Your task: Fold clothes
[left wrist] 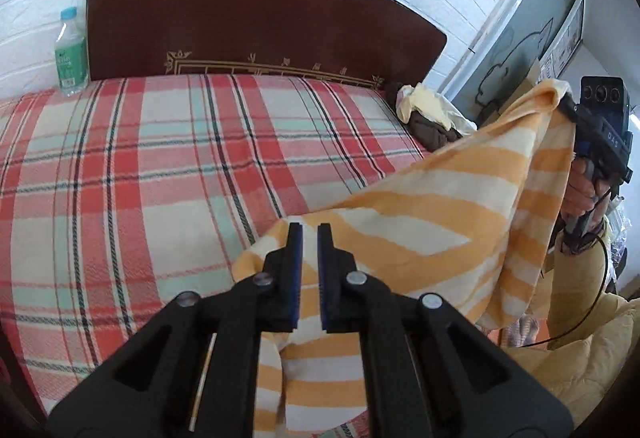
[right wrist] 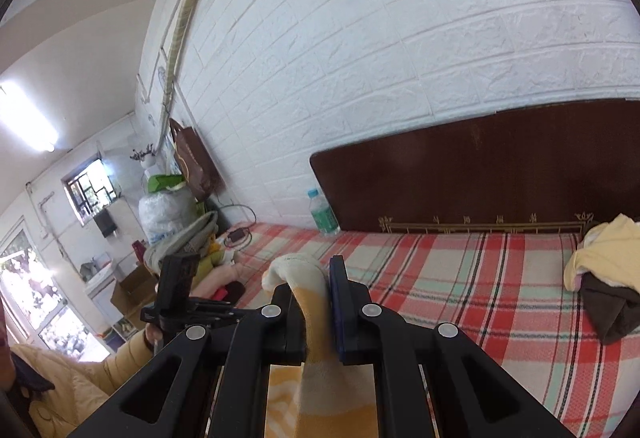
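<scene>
An orange-and-white striped cloth (left wrist: 432,222) hangs stretched over the plaid bed (left wrist: 140,178) between my two grippers. My left gripper (left wrist: 309,234) is low in the left wrist view, its jaws almost together with the cloth's lower corner pinched between them. My right gripper (left wrist: 566,106) is up at the right, shut on the cloth's upper corner, with a hand (left wrist: 582,190) on its grip. In the right wrist view the right gripper (right wrist: 312,278) pinches a bunched fold of the striped cloth (right wrist: 296,270), which pokes out above the fingers. The left gripper's body (right wrist: 176,294) shows at the left there.
A water bottle (left wrist: 71,54) stands at the bed's far left by the dark headboard (left wrist: 256,22). A pile of yellow and brown clothes (left wrist: 432,118) lies at the far right corner. Bags and boxes (right wrist: 172,214) crowd the floor beyond the bed's left end.
</scene>
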Tool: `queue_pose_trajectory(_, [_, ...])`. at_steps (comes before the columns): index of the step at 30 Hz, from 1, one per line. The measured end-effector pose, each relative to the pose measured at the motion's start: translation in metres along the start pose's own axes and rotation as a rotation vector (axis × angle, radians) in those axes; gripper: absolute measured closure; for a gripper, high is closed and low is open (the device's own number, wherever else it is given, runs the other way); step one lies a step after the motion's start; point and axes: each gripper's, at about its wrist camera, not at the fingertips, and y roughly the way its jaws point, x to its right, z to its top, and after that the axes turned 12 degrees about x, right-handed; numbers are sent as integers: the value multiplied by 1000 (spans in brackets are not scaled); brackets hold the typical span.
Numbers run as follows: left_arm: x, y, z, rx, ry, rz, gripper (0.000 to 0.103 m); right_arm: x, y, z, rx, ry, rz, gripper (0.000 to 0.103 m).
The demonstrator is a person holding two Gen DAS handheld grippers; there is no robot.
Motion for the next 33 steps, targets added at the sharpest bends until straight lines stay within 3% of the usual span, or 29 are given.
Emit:
queue_pose_trajectory(1, [-5,4,5,-10,-8,5,67,1,0,6,20,-6,-4,95])
queue_pose_trajectory(2, [-12,12,7,-24,-27,3,37,4,1,10,29,-3,-5,95])
queue_pose_trajectory(3, [-19,20,8,-38,-49,0,27,7,2,13,29,2,5,95])
queue_pose_trajectory(9, [-30,92,-17,-211,-49,1,24,33,21,-10,-92,42,-42,95])
queue_pose_trajectory(12, [-19,119,-32,-280,25,-25,24,44,22,-19,-116,70,-55,95])
queue_pose_trajectory(13, [-15,124,-36,-295,46,-34,29,46,21,-21,-115,80,-52,95])
queue_pose_trajectory(15, [-3,132,-45,-331,90,-73,61,51,19,-23,-116,91,-55,95])
queue_pose_trajectory(16, [3,136,-49,-351,110,-62,87,53,19,-23,-118,94,-54,94])
queue_pose_trajectory(17, [8,139,-53,-371,130,-47,91,54,19,-23,-121,95,-56,94])
queue_pose_trajectory(19, [17,134,-53,-333,178,17,95,56,21,-23,-122,93,-62,94])
queue_pose_trajectory(25, [-11,72,21,-11,36,130,96,69,31,-14,-94,100,-83,94])
queue_pose_trajectory(27, [-17,52,44,76,37,177,96,77,38,-7,-79,99,-94,94])
queue_pose_trajectory(30, [-26,33,70,161,63,257,96,100,55,2,-54,135,-119,94])
queue_pose_trajectory(33, [-39,42,84,162,69,314,96,134,88,0,-82,178,-167,94])
